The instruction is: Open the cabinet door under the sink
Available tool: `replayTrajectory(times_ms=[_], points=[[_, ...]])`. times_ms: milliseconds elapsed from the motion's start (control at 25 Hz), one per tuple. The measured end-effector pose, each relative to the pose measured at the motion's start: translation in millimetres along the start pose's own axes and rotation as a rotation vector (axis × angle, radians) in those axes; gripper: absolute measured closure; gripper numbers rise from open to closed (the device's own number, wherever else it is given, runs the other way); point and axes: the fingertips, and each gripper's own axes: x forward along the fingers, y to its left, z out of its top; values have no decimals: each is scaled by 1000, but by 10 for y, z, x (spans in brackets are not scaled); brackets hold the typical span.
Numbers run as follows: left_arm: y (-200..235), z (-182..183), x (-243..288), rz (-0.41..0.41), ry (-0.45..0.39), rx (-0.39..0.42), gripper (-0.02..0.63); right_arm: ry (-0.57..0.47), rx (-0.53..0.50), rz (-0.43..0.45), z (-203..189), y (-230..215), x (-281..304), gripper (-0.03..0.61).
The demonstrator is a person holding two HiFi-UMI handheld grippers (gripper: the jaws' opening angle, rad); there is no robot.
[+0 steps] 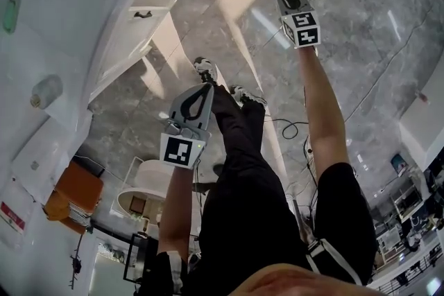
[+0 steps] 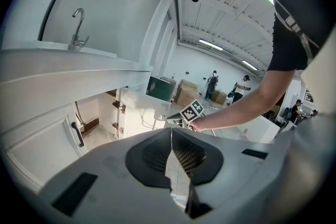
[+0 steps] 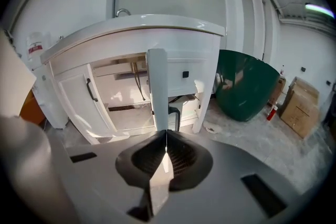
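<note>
Right gripper point(image 3: 167, 132), jaws together and empty, faces the edge of the door point(image 3: 157, 86), which stands wide open. Left gripper point(image 2: 171, 130) is likewise closed on nothing. Opening looks done.

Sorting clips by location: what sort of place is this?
Probably a large hall or warehouse holding a mock-up washroom: a sink cabinet with a faucet, cardboard boxes, and strip lights on a high ceiling.

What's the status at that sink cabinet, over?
Left gripper shut, empty. Right gripper shut, tips by white cabinet door, swung open, edge-on. White door beside it closed. Nothing blocking.
</note>
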Motion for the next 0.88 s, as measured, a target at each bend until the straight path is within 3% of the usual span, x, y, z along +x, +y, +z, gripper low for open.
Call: replayTrajectory(times_ms=[160,360,600,880], points=[[56,51,-18,7,-5,-2,597,-12,60,-18,-72,94,-105,518],[204,124,-20,30,4,7,597,-43,67,107,25,667,-356,520],[135,418,-96,57,-37,27,597,-83,-13,231,243,1392,-1196,520],[-151,809,-306,47,-49,54,597,-49,2,289,403,1742,-2201,518]])
